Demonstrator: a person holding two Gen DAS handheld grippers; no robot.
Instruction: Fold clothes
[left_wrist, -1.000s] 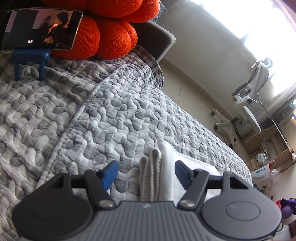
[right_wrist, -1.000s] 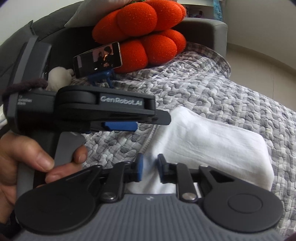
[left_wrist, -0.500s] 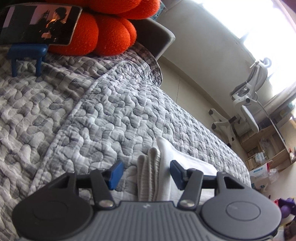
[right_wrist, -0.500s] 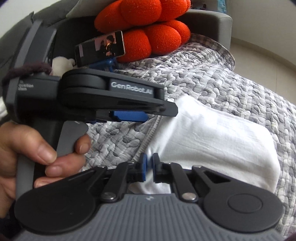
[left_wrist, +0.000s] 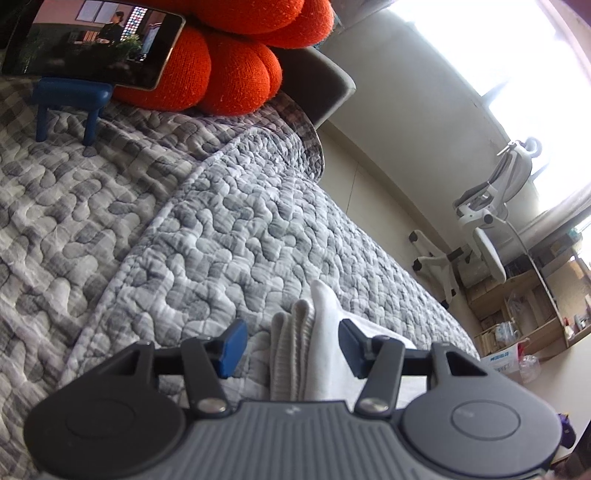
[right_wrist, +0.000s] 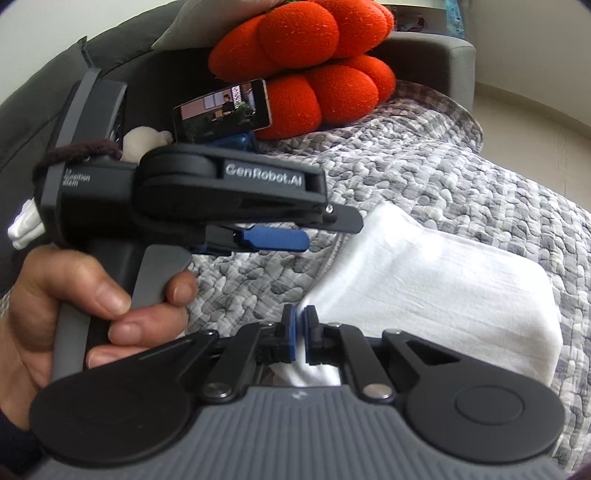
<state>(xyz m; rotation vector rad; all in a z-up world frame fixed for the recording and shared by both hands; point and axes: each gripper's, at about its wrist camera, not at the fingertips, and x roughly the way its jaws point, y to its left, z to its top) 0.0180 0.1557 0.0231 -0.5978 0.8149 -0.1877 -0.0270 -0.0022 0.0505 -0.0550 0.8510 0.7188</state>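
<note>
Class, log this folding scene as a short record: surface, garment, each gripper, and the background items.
surface: grey quilt
garment: white folded cloth lying on the quilt
left gripper: open, fingers either side of the cloth's edge
right gripper: shut on the cloth's near corner
hand: holding the left gripper's handle
background: orange cushion, phone on blue stand

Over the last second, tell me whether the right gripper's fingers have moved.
Yes. The right gripper has closed: its fingers, clearly apart earlier, now pinch the edge of the white cloth, which lies unmoved on the quilt.
</note>
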